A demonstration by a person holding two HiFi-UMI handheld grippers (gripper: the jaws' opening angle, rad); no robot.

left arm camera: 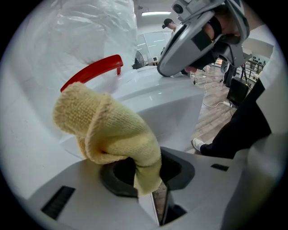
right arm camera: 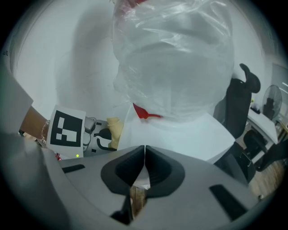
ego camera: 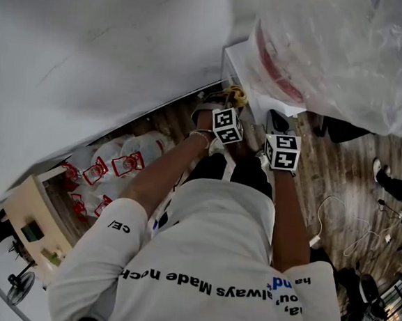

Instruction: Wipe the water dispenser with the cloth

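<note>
The water dispenser point(left arm camera: 162, 96) is seen straight ahead of the left gripper point(left arm camera: 145, 174), its white top spread across the view just beyond the jaws. The bottle wrapped in clear plastic point(left arm camera: 96, 31) stands on it, up and to the left, with a red handle point(left arm camera: 92, 69) at its foot. The cloth point(left arm camera: 108, 128) lies between the gripper and that surface. One end is pinched between the left jaws, which are closed on it, and the rest is bunched forward and to the left of them. Whether the bunch is pressed on the dispenser or held just off it cannot be told.

In the head view the cloth point(ego camera: 235, 94) is found at the near corner of the dispenser point(ego camera: 232, 60), so the left gripper point(ego camera: 229, 104) is judged the nearer.

The right gripper point(right arm camera: 144, 170) is held just beside the left. Its jaws are brought together with nothing between them, and the dispenser's top point(right arm camera: 180, 134) lies ahead of it.
</note>
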